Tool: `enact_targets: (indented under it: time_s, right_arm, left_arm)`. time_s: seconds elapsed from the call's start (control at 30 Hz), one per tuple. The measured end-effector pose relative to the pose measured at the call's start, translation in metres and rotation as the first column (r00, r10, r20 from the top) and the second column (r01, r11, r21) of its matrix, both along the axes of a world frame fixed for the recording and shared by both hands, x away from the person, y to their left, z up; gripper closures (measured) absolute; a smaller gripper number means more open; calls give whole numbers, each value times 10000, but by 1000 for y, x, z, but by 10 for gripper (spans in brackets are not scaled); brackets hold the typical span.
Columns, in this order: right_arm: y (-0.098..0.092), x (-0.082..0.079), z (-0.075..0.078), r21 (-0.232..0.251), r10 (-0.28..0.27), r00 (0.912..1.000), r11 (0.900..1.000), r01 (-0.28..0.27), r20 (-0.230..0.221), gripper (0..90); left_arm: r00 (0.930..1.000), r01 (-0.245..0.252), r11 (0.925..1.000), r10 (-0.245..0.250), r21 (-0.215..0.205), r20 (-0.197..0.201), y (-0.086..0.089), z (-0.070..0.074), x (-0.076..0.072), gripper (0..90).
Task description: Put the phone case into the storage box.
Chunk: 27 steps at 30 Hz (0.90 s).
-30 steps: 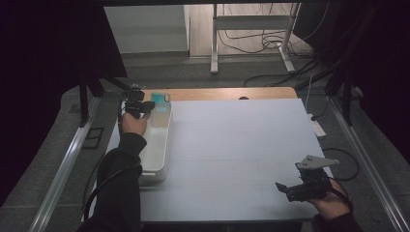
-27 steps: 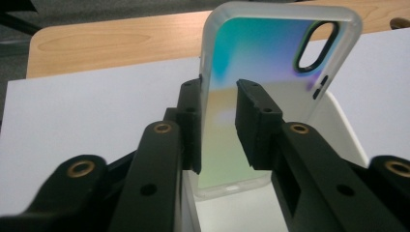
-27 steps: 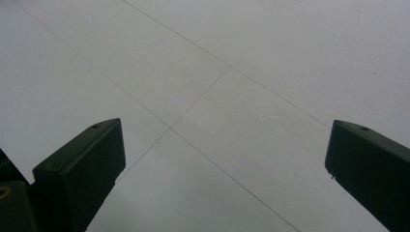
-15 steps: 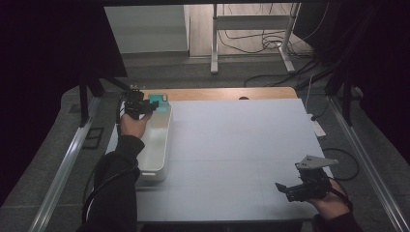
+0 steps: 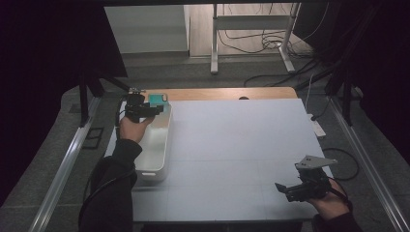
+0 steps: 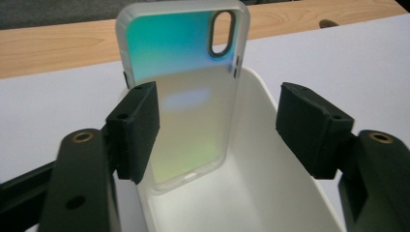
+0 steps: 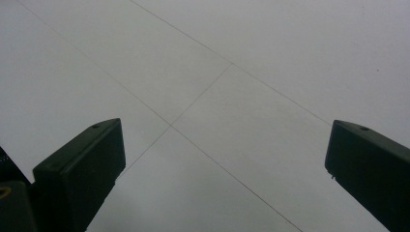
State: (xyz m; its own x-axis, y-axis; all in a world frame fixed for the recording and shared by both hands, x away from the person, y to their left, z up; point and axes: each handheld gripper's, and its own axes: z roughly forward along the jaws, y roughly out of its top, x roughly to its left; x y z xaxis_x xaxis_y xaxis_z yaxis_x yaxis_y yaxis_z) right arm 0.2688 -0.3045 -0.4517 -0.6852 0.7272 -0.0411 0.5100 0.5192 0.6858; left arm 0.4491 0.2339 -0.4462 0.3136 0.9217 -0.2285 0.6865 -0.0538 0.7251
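The left gripper [image 6: 217, 130], jaws just opened and clear, has the translucent iridescent phone case [image 6: 186, 96] leaning on the white plastic bin's [image 6: 270, 193] far end; a nudge could topple it. The right gripper [image 7: 225, 169] idles spread

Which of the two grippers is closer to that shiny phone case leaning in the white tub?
Left. The left gripper is right at the phone case, its jaws just opened around it; the right gripper hangs at the table's opposite near corner.
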Motion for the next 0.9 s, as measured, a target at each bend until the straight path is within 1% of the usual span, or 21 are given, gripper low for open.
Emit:
enact_targets:
  time_s: [0.07, 0.13, 0.2, 0.27, 0.4, 0.5, 0.57, 0.67, 0.73, 0.8, 0.83, 0.9]
  right_arm:
    - [0, 0, 0, -5, 8, 10000, 10000, -8, -13, 5]
    - [0, 0, 0, -5, 7, 10000, 10000, -7, -16, 5]
    - [0, 0, 0, -8, 4, 10000, 10000, -4, -19, 5]
    - [0, 0, 0, -7, -3, 10000, 10000, 3, -30, 5]
    - [0, 0, 0, -19, -12, 10000, 10000, 12, -43, 5]
    - [0, 1, 0, -19, -5, 10000, 10000, 5, -63, 5]
    - [0, 1, 0, -22, 3, 10000, 10000, -3, -61, 5]
    - [0, 1, 0, -29, 15, 10000, 10000, -15, -89, 5]
    - [0, 1, -1, -41, 31, 10000, 10000, -31, -91, 5]
    - [1, 1, -1, -46, 45, 9999, 10000, -45, -102, 5]
    - [1, 1, -1, -56, 55, 9999, 10000, -56, -124, 6]
    - [1, 1, -1, -84, 103, 9998, 9999, -104, -175, 9]
  left_arm:
    - [9999, 118, 9999, -119, -8, -88, -1, -1, -1, 296]
    - [9997, 212, 9998, -212, 55, -74, -3, -2, -2, 279]
    - [9994, 339, 9994, -339, 27, -62, -4, -2, -4, 260]
    - [9992, 402, 9992, -403, -71, -51, -5, -2, -5, 243]
    - [9983, 585, 9980, -586, -230, -43, -8, 0, -9, 178]
    - [9964, 815, 9956, -824, -460, -182, -12, 0, -13, 131]
    - [9953, 933, 9945, -943, -468, -197, -15, 0, -16, 105]
    - [9937, 1109, 9931, -1114, -385, -118, -19, 1, -20, 93]
    - [9915, 1295, 9900, -1301, -565, -65, -21, 1, -24, 98]
    - [9906, 1358, 9893, -1364, -527, -70, -23, 1, -25, 97]
    - [9894, 1447, 9886, -1449, -407, -15, -25, 2, -27, 97]
    - [9881, 1536, 9870, -1536, -463, 41, -26, 3, -30, 95]
